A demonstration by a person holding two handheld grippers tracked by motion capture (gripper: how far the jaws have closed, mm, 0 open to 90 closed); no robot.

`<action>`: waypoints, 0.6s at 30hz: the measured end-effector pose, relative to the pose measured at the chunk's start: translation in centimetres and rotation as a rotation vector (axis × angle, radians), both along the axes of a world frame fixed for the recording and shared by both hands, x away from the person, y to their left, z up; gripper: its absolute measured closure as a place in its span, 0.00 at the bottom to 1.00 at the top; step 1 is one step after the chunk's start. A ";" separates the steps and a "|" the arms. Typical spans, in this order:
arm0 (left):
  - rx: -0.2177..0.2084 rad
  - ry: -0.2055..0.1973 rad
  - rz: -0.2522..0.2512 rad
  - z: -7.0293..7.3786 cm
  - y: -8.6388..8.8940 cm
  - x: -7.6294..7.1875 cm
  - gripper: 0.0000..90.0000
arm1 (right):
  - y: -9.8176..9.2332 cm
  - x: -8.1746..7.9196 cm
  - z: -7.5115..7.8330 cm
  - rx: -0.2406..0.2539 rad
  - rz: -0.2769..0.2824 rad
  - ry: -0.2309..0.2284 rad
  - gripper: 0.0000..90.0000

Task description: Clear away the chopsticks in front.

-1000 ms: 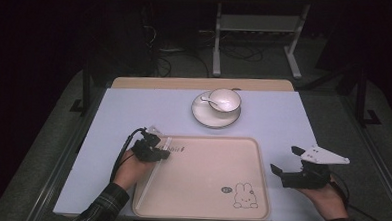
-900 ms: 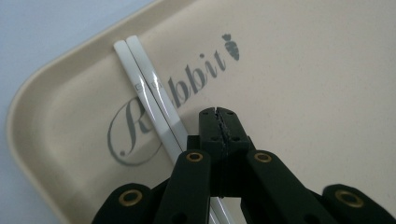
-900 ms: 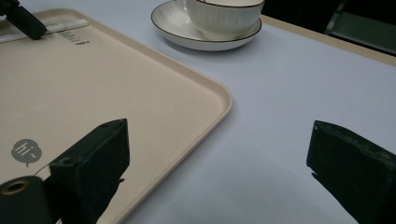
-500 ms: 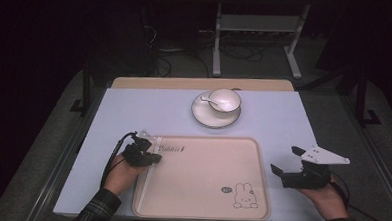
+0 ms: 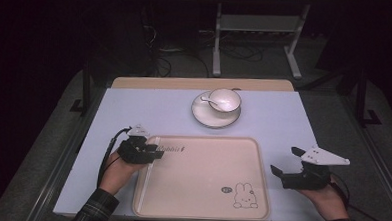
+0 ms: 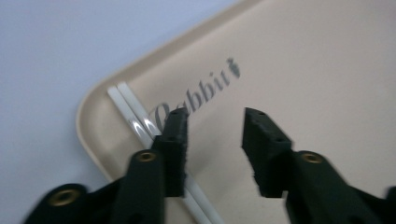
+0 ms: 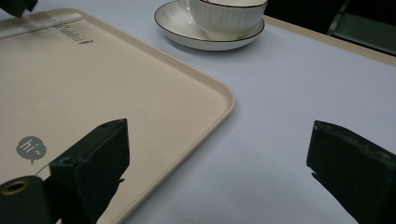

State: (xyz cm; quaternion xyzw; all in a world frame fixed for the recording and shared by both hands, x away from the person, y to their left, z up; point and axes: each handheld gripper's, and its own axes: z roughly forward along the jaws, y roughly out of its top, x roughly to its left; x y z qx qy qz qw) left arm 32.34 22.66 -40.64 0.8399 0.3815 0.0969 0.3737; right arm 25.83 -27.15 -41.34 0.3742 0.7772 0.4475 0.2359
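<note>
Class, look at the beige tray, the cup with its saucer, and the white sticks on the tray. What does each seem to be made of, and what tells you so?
Tray: probably moulded plastic, matte beige, rounded raised rim, printed rabbit.
Cup and saucer: likely glazed ceramic, glossy white, ribbed, dark rim line.
White sticks: smooth and shiny, perhaps plastic chopsticks; the material is unclear.

Overhead looks down; tool cameras share tray (image 5: 200, 191).

"Rabbit" printed on beige tray (image 6: 299, 60) near its corner, "hi~" in grey speech bubble, same tray
</note>
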 end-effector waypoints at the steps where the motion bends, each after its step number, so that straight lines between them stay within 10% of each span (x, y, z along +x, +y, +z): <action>1: -0.016 -0.018 0.000 0.2 0.2 -0.2 0.54 | 0.0 0.0 0.0 -0.002 -0.001 -0.001 0.06; 18: -0.095 -0.189 0.022 1.3 4.8 -3.5 0.13 | 0.0 -0.3 0.2 0.002 0.002 -0.013 0.06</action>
